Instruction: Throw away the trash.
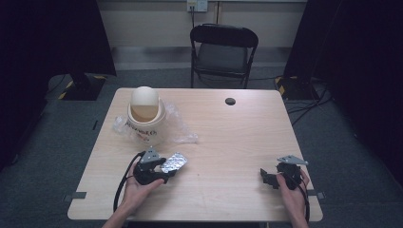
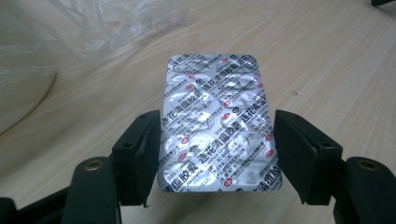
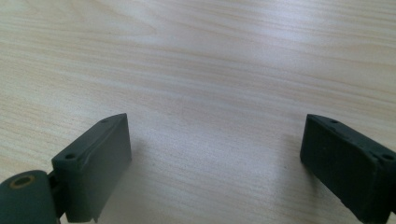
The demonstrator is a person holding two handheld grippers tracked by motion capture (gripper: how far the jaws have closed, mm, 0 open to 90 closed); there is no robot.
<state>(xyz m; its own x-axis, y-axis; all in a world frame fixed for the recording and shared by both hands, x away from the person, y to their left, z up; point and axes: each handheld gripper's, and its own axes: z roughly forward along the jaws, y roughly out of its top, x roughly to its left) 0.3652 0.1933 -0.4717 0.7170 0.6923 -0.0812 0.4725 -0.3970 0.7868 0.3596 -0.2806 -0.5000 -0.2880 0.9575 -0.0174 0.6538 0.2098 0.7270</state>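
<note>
left gripper [image 1: 167, 172]: held in the person's left hand [image 1: 134, 189] at the near-left of the surface [image 1: 228, 137]; fingers [image 2: 140, 156] closed in on the long edges of a blister pack, one finger each side, touching it in the left gripper view.
blister pack [image 2: 218, 122]: silver foil, red and black print, foil side up; sticks out forward past the fingertips, raised a little over the wood. In the high view [image 1: 174, 163] it points away-right from the gripper.
right gripper [image 1: 267, 177]: in the person's right hand [image 1: 293, 190] at the near-right edge, well apart from the left one; fingers [image 3: 93, 165] spread wide, nothing between them, bare wood under them.
bin [image 1: 145, 114]: cream, domed swing lid, far-left of the surface, beyond the left gripper.
plastic bag [image 1: 178, 128]: clear, crumpled, lying around and beside the bin's base.
cable hole [image 1: 230, 101]: small dark disc near the far edge, centre-right.
chair [image 1: 223, 50]: black folding chair behind the far edge.
floor: grey carpet, cables on the right.
</note>
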